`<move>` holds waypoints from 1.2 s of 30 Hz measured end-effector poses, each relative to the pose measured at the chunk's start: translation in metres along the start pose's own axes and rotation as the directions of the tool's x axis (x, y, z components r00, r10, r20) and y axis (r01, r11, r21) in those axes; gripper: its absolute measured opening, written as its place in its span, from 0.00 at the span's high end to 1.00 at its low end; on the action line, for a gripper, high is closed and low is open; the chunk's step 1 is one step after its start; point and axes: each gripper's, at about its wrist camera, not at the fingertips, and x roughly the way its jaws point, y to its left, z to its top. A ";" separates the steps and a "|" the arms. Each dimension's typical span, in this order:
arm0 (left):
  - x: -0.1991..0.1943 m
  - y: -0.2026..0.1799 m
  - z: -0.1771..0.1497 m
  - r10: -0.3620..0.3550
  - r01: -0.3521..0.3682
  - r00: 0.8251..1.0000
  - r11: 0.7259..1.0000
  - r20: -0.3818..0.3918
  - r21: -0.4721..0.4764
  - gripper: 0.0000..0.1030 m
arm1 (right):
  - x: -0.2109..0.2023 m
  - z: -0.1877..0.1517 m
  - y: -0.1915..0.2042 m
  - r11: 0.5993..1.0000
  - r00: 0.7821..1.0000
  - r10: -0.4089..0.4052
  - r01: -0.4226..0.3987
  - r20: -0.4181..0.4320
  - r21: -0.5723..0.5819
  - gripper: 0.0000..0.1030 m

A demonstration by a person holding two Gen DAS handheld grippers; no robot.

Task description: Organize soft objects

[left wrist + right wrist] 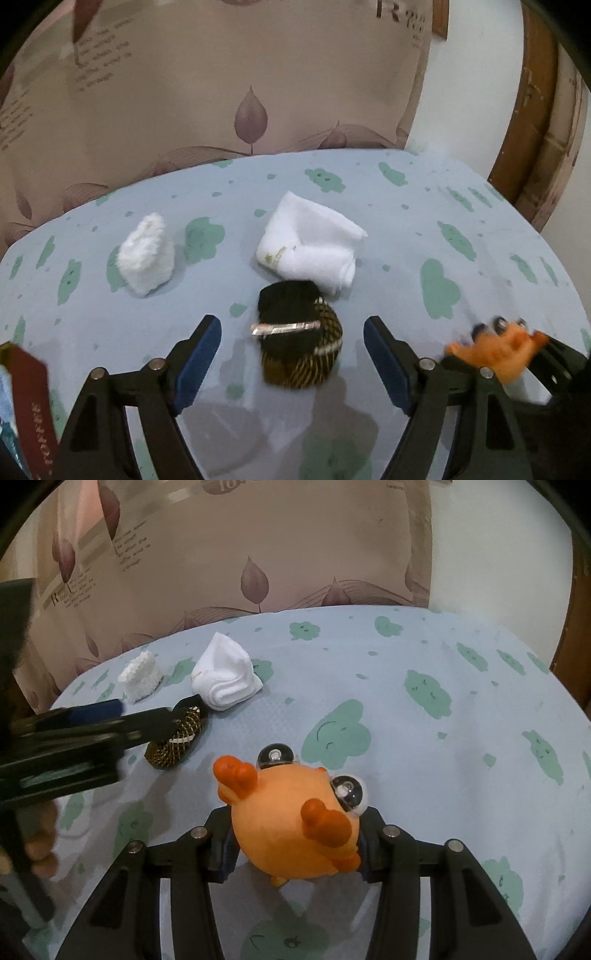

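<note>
Up close, the right gripper (295,843) squeezes an orange toy (291,819) above the bed (424,738) – ready for sorting – while the left gripper (291,354) gapes empty around a dark rolled sock (299,336).

The left hand-held gripper (291,354) tilts downward with its blue-padded jaws spread wide, nothing pressed between them. The right hand-held gripper (295,849) also tilts downward, jaws clamped on an orange toy (291,819). Bare fingers (42,849) grip the left handle.
</note>
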 end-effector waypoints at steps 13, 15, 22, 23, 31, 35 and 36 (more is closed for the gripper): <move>0.048 0.012 -0.003 0.062 -0.064 0.996 0.997 -0.058 -0.041 0.21 | 0.002 0.000 0.000 1.000 1.000 0.010 -0.010 -0.007 0.007 0.54; 0.047 0.019 -0.005 0.064 -0.069 0.996 0.994 -0.065 -0.080 0.34 | 0.002 0.000 0.001 1.000 1.000 0.007 -0.007 -0.008 0.006 0.53; 0.027 0.037 -0.016 0.027 -0.036 0.997 0.990 -0.070 -0.138 0.58 | 0.003 0.001 0.001 1.000 1.000 0.004 -0.004 -0.008 0.004 0.53; 0.022 0.041 -0.018 0.018 -0.029 0.997 0.988 -0.069 -0.153 0.58 | 0.003 0.001 0.001 1.000 1.000 0.003 -0.003 -0.008 0.003 0.53; -0.005 0.042 -0.030 0.061 -0.069 0.996 0.988 -0.058 -0.138 0.58 | 0.005 0.000 0.002 1.000 1.000 -0.008 0.008 -0.011 -0.005 0.53; -0.022 0.041 -0.033 0.106 -0.109 0.994 0.985 -0.031 -0.133 0.58 | 0.006 -0.001 0.002 1.000 1.000 -0.012 0.012 -0.012 -0.009 0.53; -0.026 0.040 -0.035 0.114 -0.117 0.993 0.985 -0.026 -0.131 0.58 | 0.005 -0.001 0.002 1.000 1.000 -0.012 0.012 -0.012 -0.011 0.53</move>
